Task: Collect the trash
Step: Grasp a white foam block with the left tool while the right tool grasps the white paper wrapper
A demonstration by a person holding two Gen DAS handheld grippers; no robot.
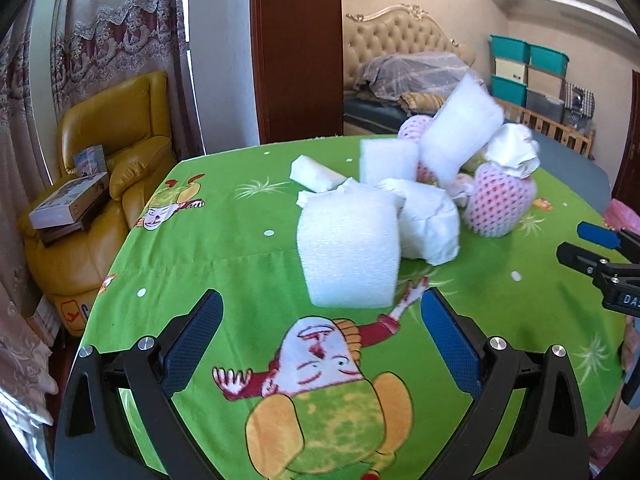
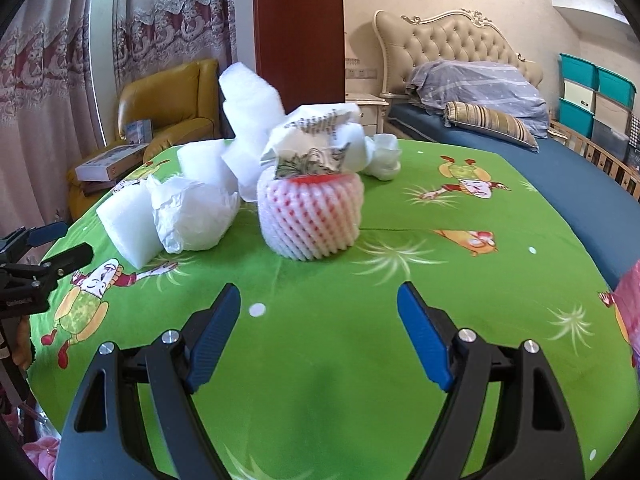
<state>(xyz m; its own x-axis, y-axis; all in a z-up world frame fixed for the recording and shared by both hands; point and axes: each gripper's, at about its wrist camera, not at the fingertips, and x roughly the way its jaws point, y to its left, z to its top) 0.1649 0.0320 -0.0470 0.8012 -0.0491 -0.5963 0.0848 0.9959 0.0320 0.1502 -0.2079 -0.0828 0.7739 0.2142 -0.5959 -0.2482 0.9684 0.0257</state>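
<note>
The trash sits heaped near the middle of the desk with its green cartoon cloth — a white foam block nearest the left hand-held gripper, crumpled white paper touching it, and a pink foam fruit net stuffed with printed paper just beside. Both hand-held grippers hover over bare cloth short of the heap, jaws spread wide and empty. The right hand-held gripper faces the pink net — the left one faces the block.

Four white foam blocks, two pink foam fruit nets, two crumpled white papers, two hand-held grippers
</note>
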